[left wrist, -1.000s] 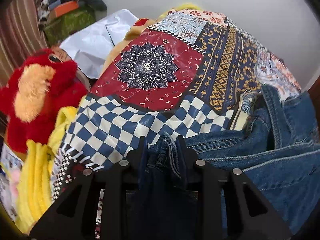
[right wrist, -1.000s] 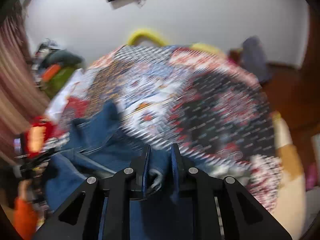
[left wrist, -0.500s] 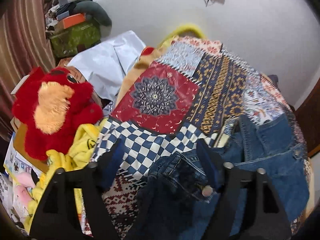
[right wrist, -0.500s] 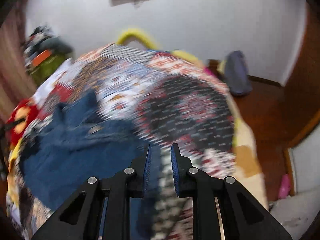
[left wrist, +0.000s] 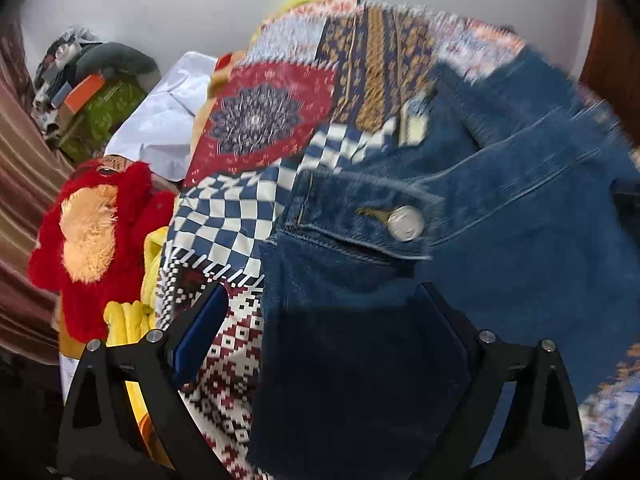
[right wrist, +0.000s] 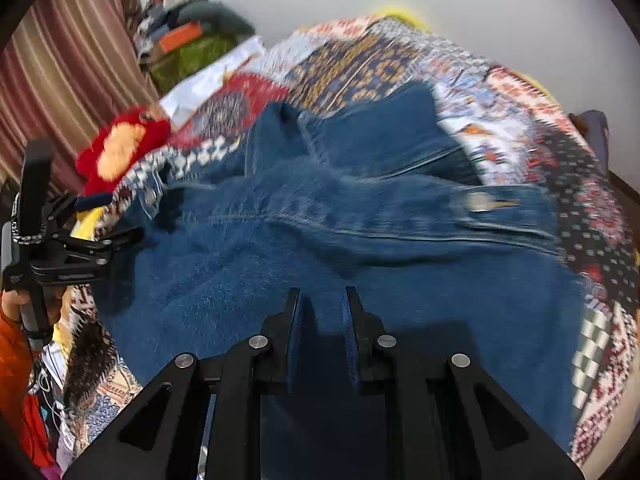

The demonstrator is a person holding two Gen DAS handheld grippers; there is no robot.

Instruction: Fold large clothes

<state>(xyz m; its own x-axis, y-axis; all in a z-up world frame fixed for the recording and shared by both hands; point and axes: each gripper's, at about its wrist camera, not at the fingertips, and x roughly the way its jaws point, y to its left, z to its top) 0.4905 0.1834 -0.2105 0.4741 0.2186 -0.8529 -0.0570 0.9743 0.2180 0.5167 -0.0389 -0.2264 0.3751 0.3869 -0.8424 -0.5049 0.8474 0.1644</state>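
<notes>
A blue denim jacket (left wrist: 500, 208) (right wrist: 360, 240) lies spread across the patchwork bedspread (left wrist: 280, 120) (right wrist: 580, 184), one metal button (left wrist: 405, 223) showing on its band. My left gripper (left wrist: 320, 312) hovers over the jacket's near left corner. Its jaws are opening wide, and the denim lies under the gap with neither pad pressing on it. The right wrist view shows it at the far left (right wrist: 114, 218), held by a hand. My right gripper (right wrist: 322, 316) is at the jacket's near hem, jaws narrow, with dark denim filling the gap down to its base.
A red and orange plush toy (left wrist: 96, 236) (right wrist: 120, 148) and yellow cloth (left wrist: 128, 320) lie along the bed's left side. Behind them are a white sheet (left wrist: 168, 120), a green box with clutter (left wrist: 104, 112) and a striped curtain (right wrist: 68, 64). An orange sleeve (right wrist: 12, 356) is at the left.
The left gripper let go of the denim fold, spread wide and drew back. The right gripper's view swung right, then back left, and the jacket now lies spread out flatter.
</notes>
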